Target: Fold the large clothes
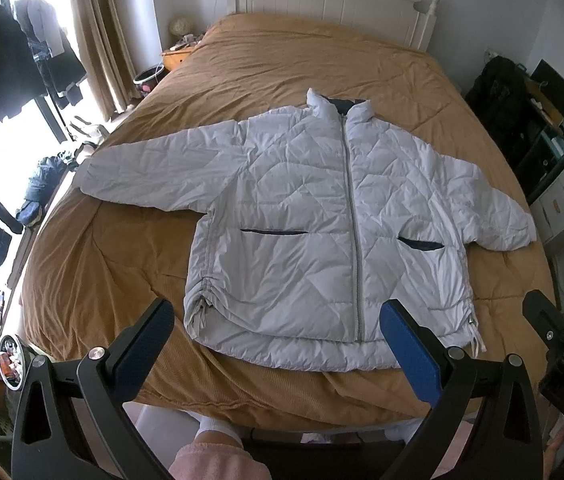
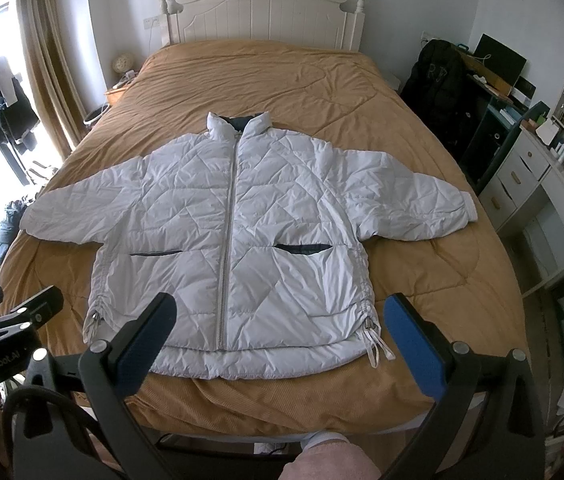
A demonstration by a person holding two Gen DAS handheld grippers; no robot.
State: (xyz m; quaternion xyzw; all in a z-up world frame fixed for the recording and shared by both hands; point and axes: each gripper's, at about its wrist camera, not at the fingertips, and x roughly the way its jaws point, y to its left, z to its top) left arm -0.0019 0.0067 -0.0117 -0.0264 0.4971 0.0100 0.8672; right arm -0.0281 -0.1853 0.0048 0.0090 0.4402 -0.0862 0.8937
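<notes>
Seeing jacket (image 2: 230, 232) flat on bed (image 2: 422, 280), both sleeves near side edges; our left gripper (image 1: 278, 344) and right gripper (image 2: 282, 340) spread wide, empty; bed's foot hidden.

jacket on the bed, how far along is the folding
Done: the white jacket lies spread flat, front up and zipped, on the brown bedspread, both sleeves out to the sides. In hand: nothing; the left gripper and the right gripper hang open near the hem, touching no cloth. Left: all the folding, sleeves in and body over; no fold shows yet.
</notes>
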